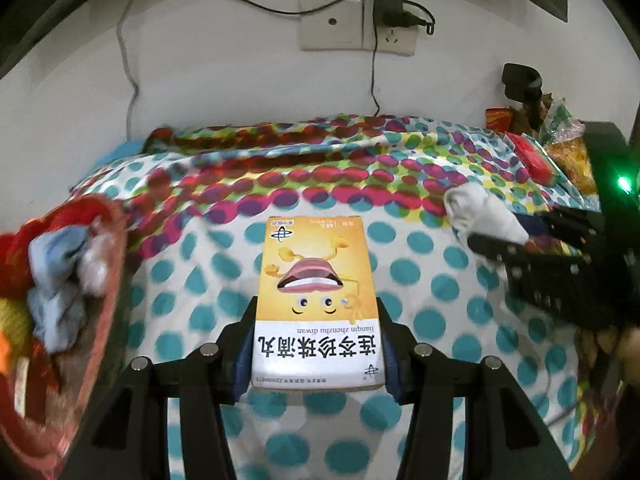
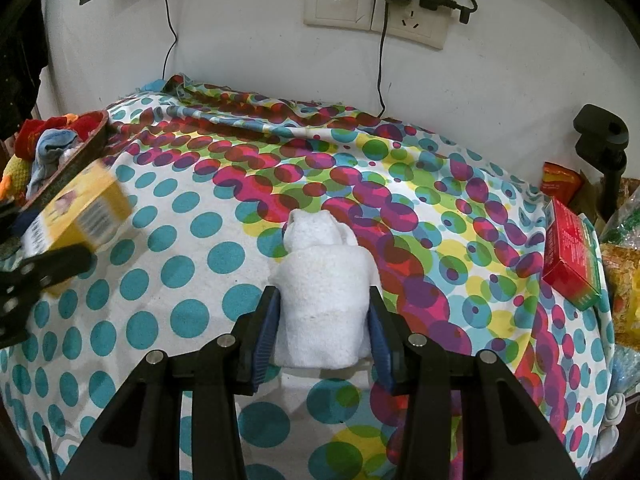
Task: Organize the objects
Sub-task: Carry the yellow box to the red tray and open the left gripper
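Observation:
My left gripper (image 1: 317,344) is shut on a yellow and white medicine box (image 1: 316,300) with a cartoon face, held above the dotted cloth (image 1: 432,288). The same box (image 2: 80,208) shows blurred at the left of the right wrist view, beside the left gripper's dark finger. My right gripper (image 2: 323,320) is shut on a rolled white sock (image 2: 324,284), its blue pads (image 2: 267,328) pressing both sides. That white sock (image 1: 480,212) and the right gripper appear at the right edge of the left wrist view.
A reddish basket (image 1: 100,280) with socks and soft toys sits at the left. A red box (image 2: 570,252) and snack packets (image 2: 624,276) lie at the right edge. Wall sockets (image 2: 376,4) with cables hang behind. A black clamp (image 2: 600,140) stands at the right.

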